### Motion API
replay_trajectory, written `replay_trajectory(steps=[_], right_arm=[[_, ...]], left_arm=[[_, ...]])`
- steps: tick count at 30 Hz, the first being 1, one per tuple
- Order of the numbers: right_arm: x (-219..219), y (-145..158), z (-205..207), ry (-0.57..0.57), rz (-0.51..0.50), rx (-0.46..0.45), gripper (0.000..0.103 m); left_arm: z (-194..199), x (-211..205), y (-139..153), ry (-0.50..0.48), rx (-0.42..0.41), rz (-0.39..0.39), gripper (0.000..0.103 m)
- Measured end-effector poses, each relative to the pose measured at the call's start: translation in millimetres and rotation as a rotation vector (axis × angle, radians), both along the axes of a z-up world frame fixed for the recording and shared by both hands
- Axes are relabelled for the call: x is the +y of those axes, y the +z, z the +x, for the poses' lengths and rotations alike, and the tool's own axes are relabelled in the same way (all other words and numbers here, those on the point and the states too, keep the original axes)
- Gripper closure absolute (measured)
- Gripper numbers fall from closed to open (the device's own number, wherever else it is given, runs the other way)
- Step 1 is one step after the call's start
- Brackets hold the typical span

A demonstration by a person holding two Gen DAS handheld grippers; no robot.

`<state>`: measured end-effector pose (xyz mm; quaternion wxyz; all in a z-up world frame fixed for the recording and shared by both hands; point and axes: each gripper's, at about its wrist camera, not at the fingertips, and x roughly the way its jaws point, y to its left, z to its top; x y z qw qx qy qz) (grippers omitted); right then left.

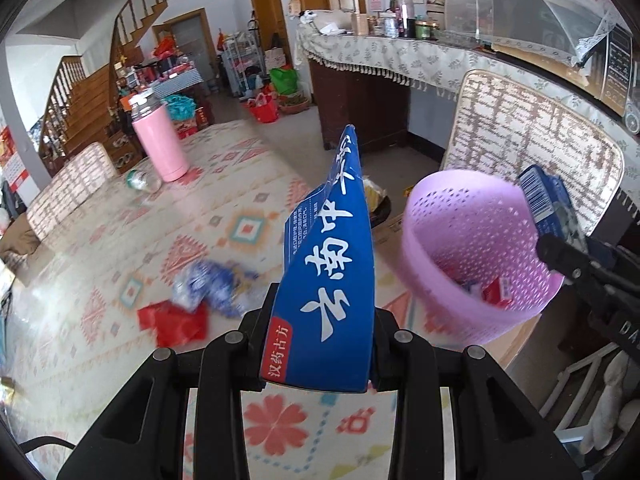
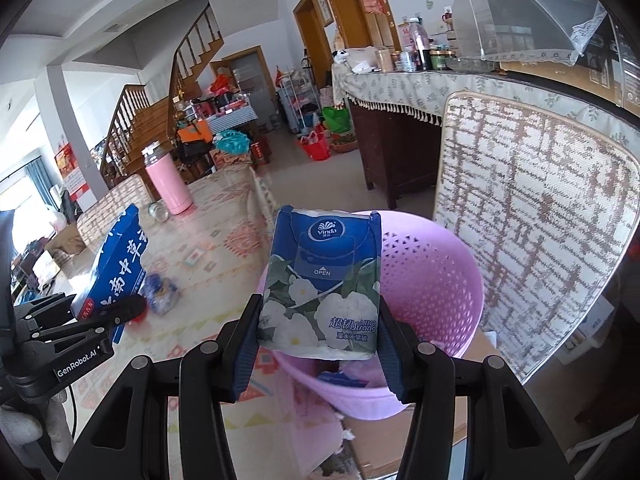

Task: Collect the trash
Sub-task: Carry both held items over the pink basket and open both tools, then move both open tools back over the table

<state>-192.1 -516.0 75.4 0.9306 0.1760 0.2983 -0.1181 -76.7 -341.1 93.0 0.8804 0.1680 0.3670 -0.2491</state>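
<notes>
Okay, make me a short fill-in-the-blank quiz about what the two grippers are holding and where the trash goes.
1. The left gripper is shut on a flattened ____ box with white Chinese characters.
2. The right gripper holds a Vinda tissue pack above the ____ perforated basket.
3. On the patterned tablecloth, a tall ____ thermos stands upright.
4. A crumpled ____ wrapper lies on the cloth near the left gripper.

Missing words: blue; purple; pink; red
</notes>
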Motion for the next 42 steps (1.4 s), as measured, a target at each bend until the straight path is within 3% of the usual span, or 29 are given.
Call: replay_trajectory(steps=[16,18,20,21,23,31,38,42], right_arm=[[-51,-9,28,-0.078,0.036,0.014,0.046],[-56,-13,31,-0.098,0.031,0.022,0.044],[-60,-17,33,-0.120,0.022,0.033,0.042],[-63,-19,33,-0.131,0.024,0.037,0.040],[-66,-21,30,-0.142,0.039,0.034,0.035],[-54,-21,20,-0.134,0.046,0.028,0.034],[-25,-18,16,-0.082,0.058,0.014,0.032],[-4,-20,17,-0.036,0.071,0.020,0.031]], left_arm=[[36,-88,7,-0.185,0.139,-0.114,0.070],[36,-96,8,-0.223,0.148,-0.124,0.062],[33,-99,11,-0.232,0.123,-0.117,0.032],[30,-96,13,-0.230,0.100,-0.121,0.028],[24,-90,16,-0.226,0.063,-0.124,0.023],[21,-30,12,-0.135,0.085,-0.114,0.023],[31,56,3,0.033,0.068,-0.097,0.023],[57,112,-12,0.170,0.115,-0.093,0.023]])
